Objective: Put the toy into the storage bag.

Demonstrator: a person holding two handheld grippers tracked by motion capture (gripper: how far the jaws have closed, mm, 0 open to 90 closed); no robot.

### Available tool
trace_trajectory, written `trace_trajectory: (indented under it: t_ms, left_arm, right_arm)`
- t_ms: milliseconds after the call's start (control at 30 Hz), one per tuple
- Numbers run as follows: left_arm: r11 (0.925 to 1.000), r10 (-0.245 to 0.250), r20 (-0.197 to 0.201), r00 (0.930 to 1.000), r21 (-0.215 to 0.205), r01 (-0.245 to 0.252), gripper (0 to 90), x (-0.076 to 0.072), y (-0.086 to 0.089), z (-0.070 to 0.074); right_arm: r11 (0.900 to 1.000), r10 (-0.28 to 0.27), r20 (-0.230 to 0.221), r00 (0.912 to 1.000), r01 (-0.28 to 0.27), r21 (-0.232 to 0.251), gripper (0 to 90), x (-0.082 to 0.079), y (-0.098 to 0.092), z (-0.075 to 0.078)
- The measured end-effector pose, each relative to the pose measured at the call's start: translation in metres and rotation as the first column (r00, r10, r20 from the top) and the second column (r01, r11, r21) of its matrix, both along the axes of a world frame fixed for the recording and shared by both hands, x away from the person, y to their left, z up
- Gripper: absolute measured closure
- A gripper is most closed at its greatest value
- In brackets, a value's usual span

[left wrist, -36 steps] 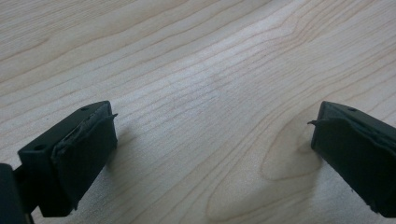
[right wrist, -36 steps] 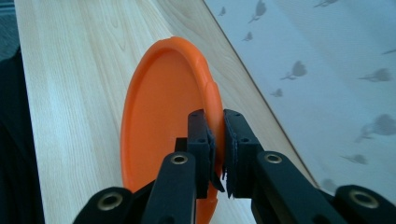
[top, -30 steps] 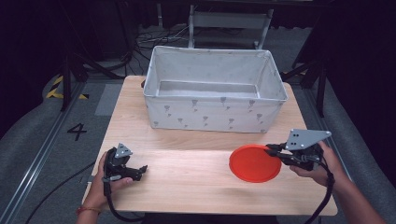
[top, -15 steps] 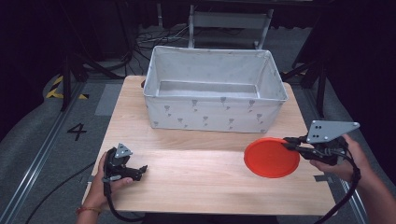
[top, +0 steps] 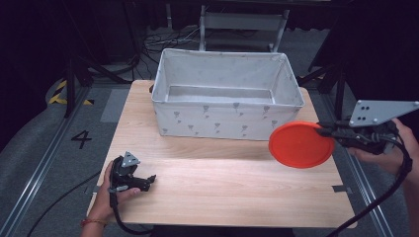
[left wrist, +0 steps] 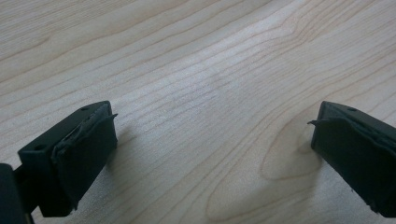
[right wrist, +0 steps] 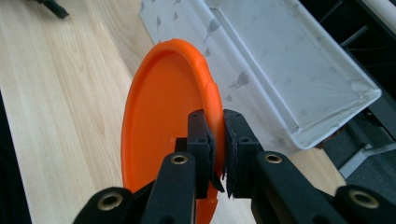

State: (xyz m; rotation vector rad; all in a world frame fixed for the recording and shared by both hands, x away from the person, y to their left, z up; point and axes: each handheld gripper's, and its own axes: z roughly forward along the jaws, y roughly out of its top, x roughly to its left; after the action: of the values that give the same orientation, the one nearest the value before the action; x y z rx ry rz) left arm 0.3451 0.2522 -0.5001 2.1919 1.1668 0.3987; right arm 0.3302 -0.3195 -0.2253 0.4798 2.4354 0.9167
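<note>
An orange plate (top: 301, 144) is held by its rim, pinched in the right hand-held gripper (top: 330, 131), raised off the counter (top: 222, 187) just right of the white fabric bin (top: 226, 127). The left hand-held gripper (top: 148, 179) is rested open, near left. With so thin an edge grip, the plate could be tilted, slipped or knocked on the bin wall.

Black tool (right wrist: 215, 140), 2 brass-ringed screws, grey 3-cornered plate (top: 380, 111), black cable (top: 380, 197).
</note>
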Motion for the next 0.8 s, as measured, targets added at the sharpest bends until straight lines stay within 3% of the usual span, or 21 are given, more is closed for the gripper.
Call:
trace_trajectory:
  t_ms: [300, 500, 800]
  left_arm:
    - [1.0000, 0.000, 0.000, 1.0000, 0.000, 0.000, 0.6, 0.000, 0.000, 0.000]
    - [1.0000, -0.004, -0.001, 1.0000, 0.002, 0.004, 0.6, 0.000, 0.000, 0.000]
    - [1.0000, -0.003, -0.002, 1.0000, -0.001, 0.003, 0.5, 0.000, 0.000, 0.000]
  right_arm:
    - [0.999, -0.030, 0.049, 0.9984, 0.028, 0.043, 82.4, 0.027, 0.007, 0.041]
    - [0.998, -0.052, 0.081, 0.9954, 0.049, 0.043, 82.4, 0.049, 0.018, 0.065]
    - [0.994, -0.109, 0.097, 0.9893, 0.106, 0.032, 82.4, 0.093, 0.025, 0.074]
